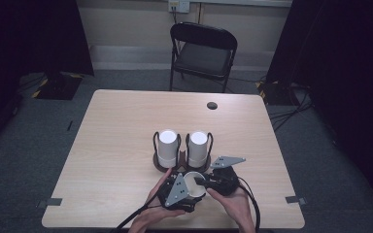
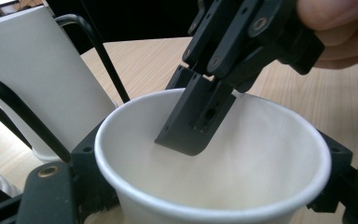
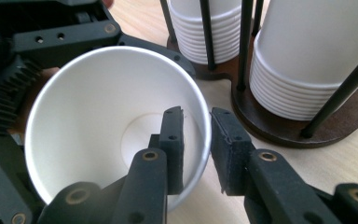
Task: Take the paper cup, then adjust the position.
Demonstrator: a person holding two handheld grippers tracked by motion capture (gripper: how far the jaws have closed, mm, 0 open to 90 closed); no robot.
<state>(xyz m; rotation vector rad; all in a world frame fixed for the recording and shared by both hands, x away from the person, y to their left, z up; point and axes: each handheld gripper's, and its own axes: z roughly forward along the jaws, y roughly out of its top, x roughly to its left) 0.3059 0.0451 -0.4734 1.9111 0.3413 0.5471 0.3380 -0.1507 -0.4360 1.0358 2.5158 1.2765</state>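
Straddling the rim of a white paper cup (image 3: 116, 126), the right gripper (image 3: 196, 140) is narrowly parted, one jaw inside, one outside. The cup is clasped by the left gripper (image 1: 177, 191) near the cup holder (image 1: 182, 162).

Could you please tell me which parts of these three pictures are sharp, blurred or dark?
High view: table evenly lit, room edges dark. Left gripper view: paper cup rim soft, fingers blurred. Right gripper view: cup and right gripper fairly sharp, cup stacks bright.
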